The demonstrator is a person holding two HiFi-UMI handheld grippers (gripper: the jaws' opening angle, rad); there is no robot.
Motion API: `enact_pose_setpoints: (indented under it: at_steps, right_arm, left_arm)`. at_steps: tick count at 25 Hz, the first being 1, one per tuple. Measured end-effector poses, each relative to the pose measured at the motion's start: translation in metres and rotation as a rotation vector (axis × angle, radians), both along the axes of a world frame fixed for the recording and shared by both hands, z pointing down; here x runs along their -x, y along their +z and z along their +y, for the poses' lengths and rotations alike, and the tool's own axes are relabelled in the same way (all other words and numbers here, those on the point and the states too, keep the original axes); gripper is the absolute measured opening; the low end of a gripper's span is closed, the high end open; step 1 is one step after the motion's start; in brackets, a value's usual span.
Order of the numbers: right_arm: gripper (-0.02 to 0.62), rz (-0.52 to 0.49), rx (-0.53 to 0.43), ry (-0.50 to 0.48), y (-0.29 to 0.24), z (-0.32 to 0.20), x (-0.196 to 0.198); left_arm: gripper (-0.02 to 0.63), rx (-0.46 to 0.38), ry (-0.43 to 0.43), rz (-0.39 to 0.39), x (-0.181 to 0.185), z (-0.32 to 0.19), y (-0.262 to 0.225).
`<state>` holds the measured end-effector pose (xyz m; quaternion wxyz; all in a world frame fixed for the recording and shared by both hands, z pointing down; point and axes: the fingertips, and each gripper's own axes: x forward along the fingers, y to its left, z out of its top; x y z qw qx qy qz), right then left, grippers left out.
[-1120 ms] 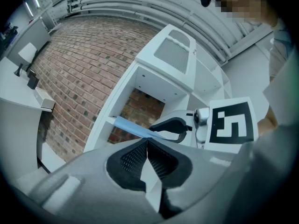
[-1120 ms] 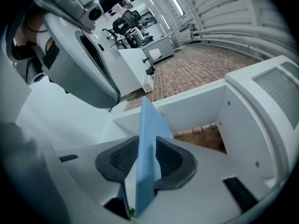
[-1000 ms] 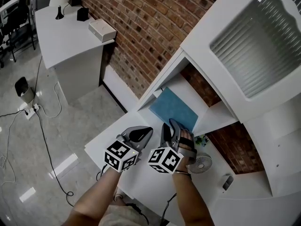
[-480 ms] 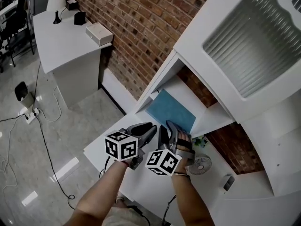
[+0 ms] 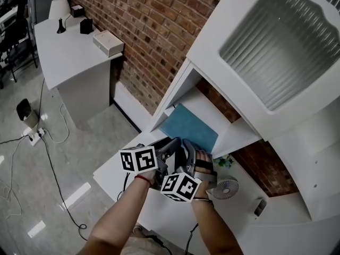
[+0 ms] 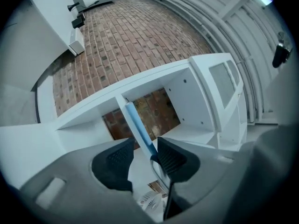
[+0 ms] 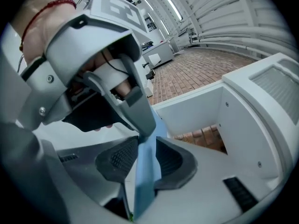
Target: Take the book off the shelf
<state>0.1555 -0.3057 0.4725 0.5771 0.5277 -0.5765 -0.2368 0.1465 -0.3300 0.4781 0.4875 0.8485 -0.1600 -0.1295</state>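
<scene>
Head view | white shelf (image 5: pixel 210 105), blue book (image 5: pixel 188 129) | brick wall (image 5: pixel 154 41) | grey floor (image 5: pixel 32 174)

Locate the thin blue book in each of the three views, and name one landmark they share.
Head view: thin blue book, centre of picture.
Left gripper view: slanted blue edge, just below centre.
Right gripper view: lower centre, gripped by the right tool.
Shared landmark: red brick wall.

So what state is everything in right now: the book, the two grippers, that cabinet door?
book: still in the shelf, pinched by the right gripper.
right gripper: shut on the book.
left gripper: open, jaws just opened; book edge between them, unpinched.
cabinet door: closed.
fan: can't tell whether it's running.
</scene>
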Motion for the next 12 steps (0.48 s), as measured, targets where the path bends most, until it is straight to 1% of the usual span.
enact_pose_setpoints:
  at_steps: [4,12]
  right_arm:
    - [0.129,-0.005,0.003,-0.014,0.000,-0.001,0.000]
    - [0.140,-0.020,0.009,-0.047,0.001,-0.002,0.000]
  left_arm:
    - [0.144,0.034,-0.011,0.012,-0.010,-0.011,-0.001]
    - [0.144,0.071,0.032,0.012,-0.025,-0.029,0.003]
